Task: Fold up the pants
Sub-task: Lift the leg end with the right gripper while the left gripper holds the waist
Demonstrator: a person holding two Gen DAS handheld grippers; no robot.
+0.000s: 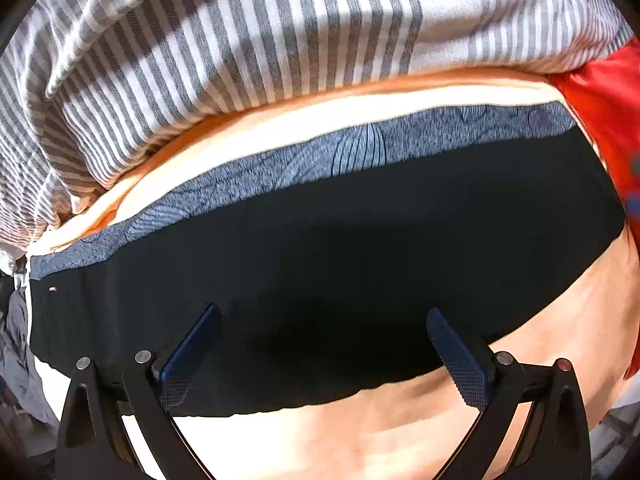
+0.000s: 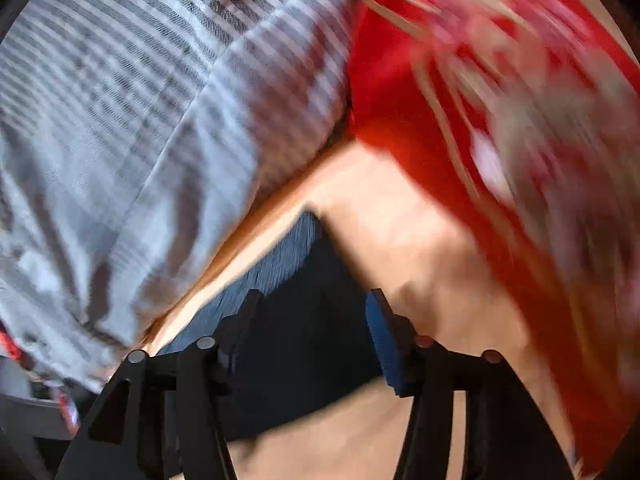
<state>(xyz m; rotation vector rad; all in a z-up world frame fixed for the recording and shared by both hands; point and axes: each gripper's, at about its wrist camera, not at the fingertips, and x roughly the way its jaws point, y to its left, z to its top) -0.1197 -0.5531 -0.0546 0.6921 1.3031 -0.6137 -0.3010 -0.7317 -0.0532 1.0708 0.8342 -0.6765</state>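
Over black pants (image 1: 340, 248), left claw (image 1: 324, 344) spread wide

The left gripper (image 1: 323, 322) has its jaws wide apart, with nothing held between them. Its two blue pads (image 1: 460, 354) point forward and lean out to the sides. The right gripper (image 2: 316, 308) also has its jaws apart, but not as wide. One blue pad (image 2: 386, 344) shows on its right side. The right wrist view is blurry, so small parts are hard to see.
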